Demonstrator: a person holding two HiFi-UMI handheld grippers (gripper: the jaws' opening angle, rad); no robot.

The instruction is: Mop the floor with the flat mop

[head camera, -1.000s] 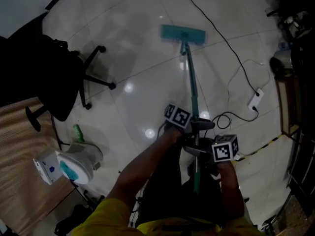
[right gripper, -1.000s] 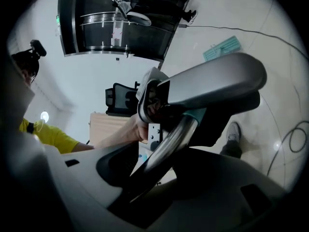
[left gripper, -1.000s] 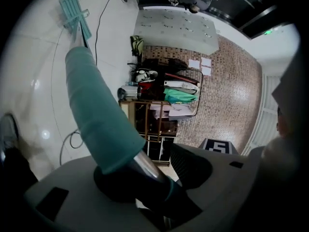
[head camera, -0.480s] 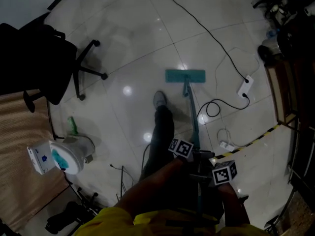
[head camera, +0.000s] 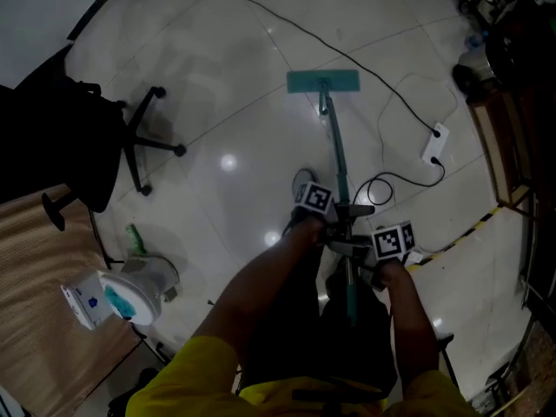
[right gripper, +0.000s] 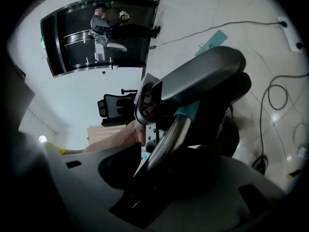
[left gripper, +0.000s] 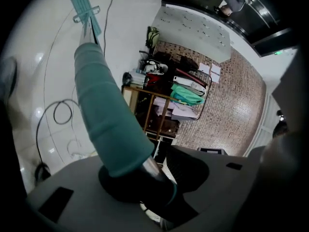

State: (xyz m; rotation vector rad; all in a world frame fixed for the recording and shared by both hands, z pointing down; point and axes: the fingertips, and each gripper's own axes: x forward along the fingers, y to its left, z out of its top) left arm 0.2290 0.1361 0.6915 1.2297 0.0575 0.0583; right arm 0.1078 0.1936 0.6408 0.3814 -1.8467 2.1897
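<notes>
The flat mop's teal head (head camera: pixel 322 81) lies flat on the glossy white floor ahead of me. Its handle (head camera: pixel 337 159) slopes back to my hands. My left gripper (head camera: pixel 340 215) is on the teal grip sleeve (left gripper: pixel 104 115), which runs through its jaws as they are closing on it. Just below it on the handle, my right gripper (head camera: pixel 352 248) is shut round the bare metal tube (right gripper: pixel 166 139). The mop head (left gripper: pixel 84 6) shows far off in the left gripper view, and the right gripper view shows the mop head (right gripper: pixel 212 41) too.
A black office chair (head camera: pixel 95 146) stands at the left. A black cable (head camera: pixel 382 94) crosses the floor to a white power strip (head camera: pixel 436 142) at the right. A white and teal appliance (head camera: pixel 122 294) sits by a wooden surface (head camera: pixel 35 302). Cluttered shelves (left gripper: pixel 169 100) line the right.
The mop head first came back towards my feet, then slid forward again. Both grippers moved forward with the handle over the last half second.
</notes>
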